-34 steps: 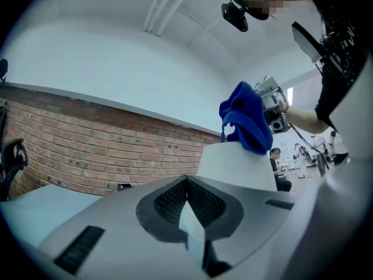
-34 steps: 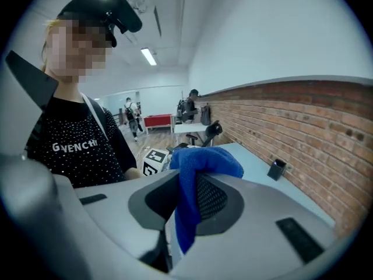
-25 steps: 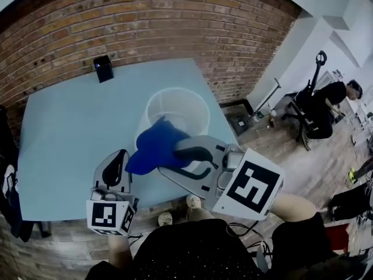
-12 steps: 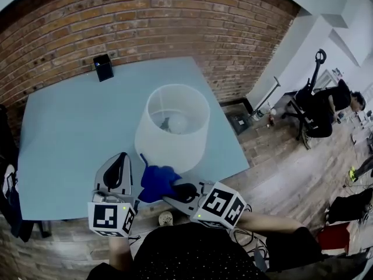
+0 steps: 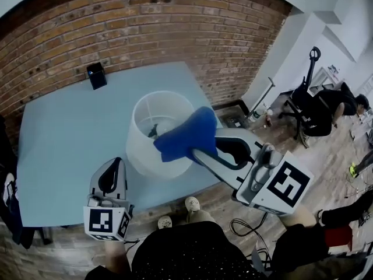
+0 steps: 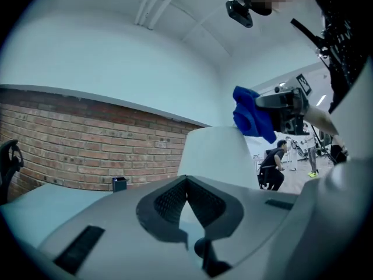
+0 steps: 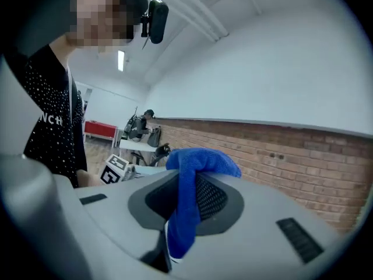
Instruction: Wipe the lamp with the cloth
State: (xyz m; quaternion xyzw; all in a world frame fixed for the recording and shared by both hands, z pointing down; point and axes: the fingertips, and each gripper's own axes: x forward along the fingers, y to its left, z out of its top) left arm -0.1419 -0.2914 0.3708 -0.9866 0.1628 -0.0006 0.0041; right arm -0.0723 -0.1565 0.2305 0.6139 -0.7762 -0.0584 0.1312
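The lamp's white shade [image 5: 152, 134] stands on the light blue table [image 5: 64, 150], and its bulb shows inside from above. A blue cloth [image 5: 187, 134] lies against the shade's right rim, with my right gripper [image 5: 197, 148] shut on it. In the right gripper view the cloth [image 7: 187, 197] drapes over the closed jaws. My left gripper [image 5: 112, 169] hangs low at the table's front edge, left of the lamp, shut and holding nothing. In the left gripper view the shade [image 6: 213, 150] rises just beyond the jaws, with the cloth [image 6: 252, 118] at its upper right.
A small black box [image 5: 96, 74] sits at the table's far left by the brick wall [image 5: 175, 22]. The table's right edge drops to a wood floor, where a person sits on an office chair [image 5: 315, 107].
The right gripper has lifted the cloth from low at the table's front edge up to the shade's right rim. The left gripper has barely moved.
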